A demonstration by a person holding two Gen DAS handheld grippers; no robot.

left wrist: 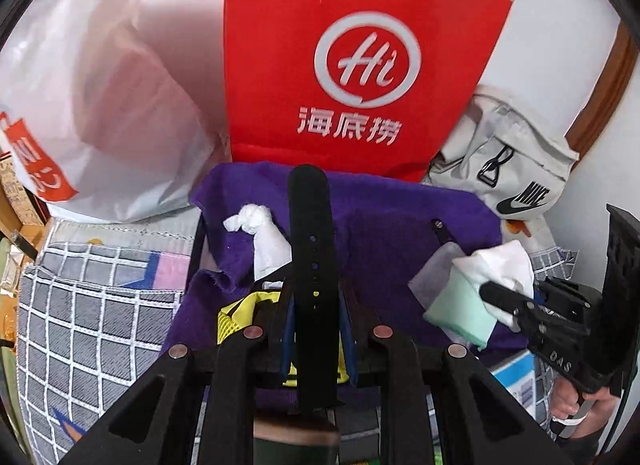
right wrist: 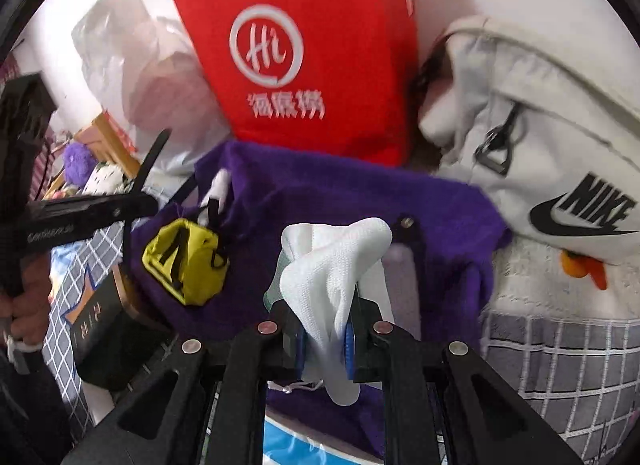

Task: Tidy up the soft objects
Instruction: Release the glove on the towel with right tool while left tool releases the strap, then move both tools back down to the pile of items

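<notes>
Left gripper (left wrist: 316, 305) clamped on a black rubber strap (left wrist: 310, 233), right gripper (right wrist: 324, 341) pinching a white knitted cloth (right wrist: 336, 261) — both over the purple fleece cloth (left wrist: 384, 233) ahead, likely for dropping.

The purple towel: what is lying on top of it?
On the purple towel lie a yellow pouch, a knotted white cloth and a pale grey piece. What is beneath the towel is covered.

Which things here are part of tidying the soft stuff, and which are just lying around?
In the job:
black strap in the left gripper
white cloth in the right gripper
purple towel
yellow pouch

Lying about:
red bag
grey backpack
</notes>
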